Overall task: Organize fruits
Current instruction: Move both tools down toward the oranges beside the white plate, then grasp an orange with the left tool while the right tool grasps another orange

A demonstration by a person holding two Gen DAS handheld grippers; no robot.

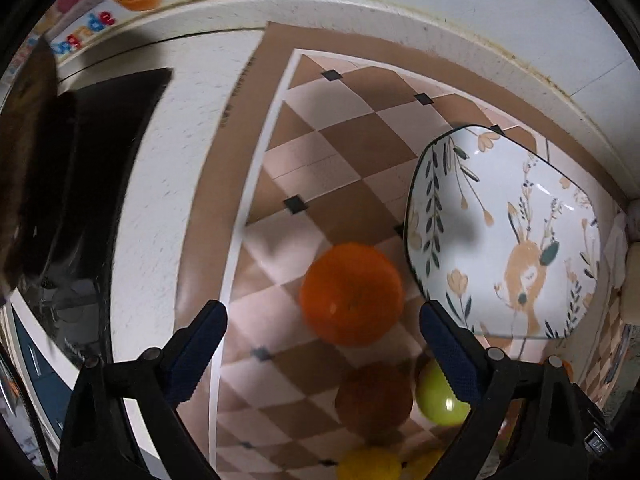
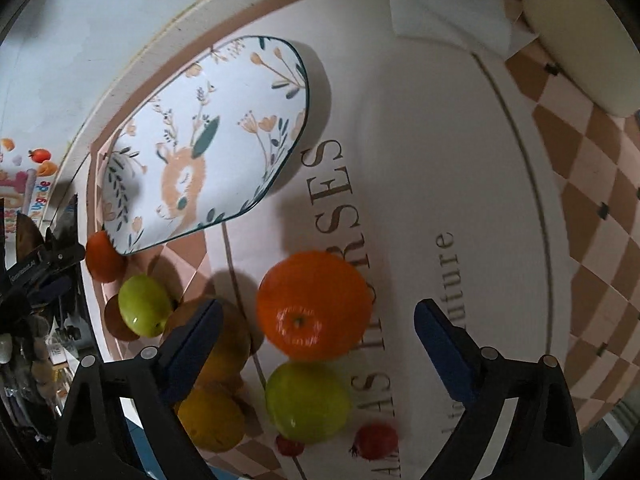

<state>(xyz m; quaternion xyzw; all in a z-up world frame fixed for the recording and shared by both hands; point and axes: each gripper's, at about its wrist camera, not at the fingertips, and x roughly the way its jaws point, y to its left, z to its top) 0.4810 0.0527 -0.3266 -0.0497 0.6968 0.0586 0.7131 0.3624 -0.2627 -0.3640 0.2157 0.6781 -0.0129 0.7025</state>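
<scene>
In the left wrist view my left gripper (image 1: 323,320) is open, with an orange (image 1: 351,294) between its fingertips and not gripped. A brown fruit (image 1: 374,400), a green apple (image 1: 440,398) and a yellow fruit (image 1: 368,465) lie below it. The deer-patterned plate (image 1: 440,184) lies empty to the right. In the right wrist view my right gripper (image 2: 318,318) is open above a second orange (image 2: 314,304) and a green apple (image 2: 306,402). The plate (image 2: 280,68) lies at the upper left there. Another green apple (image 2: 144,305), yellow-brown fruits (image 2: 210,420) and two small red fruits (image 2: 376,440) lie near.
A checkered mat (image 1: 340,152) covers the round table. A dark object (image 1: 80,160) stands at the left. In the right wrist view a white paper (image 2: 448,16) and a cream container (image 2: 584,36) sit at the upper right. The left gripper (image 2: 44,268) shows at the left edge.
</scene>
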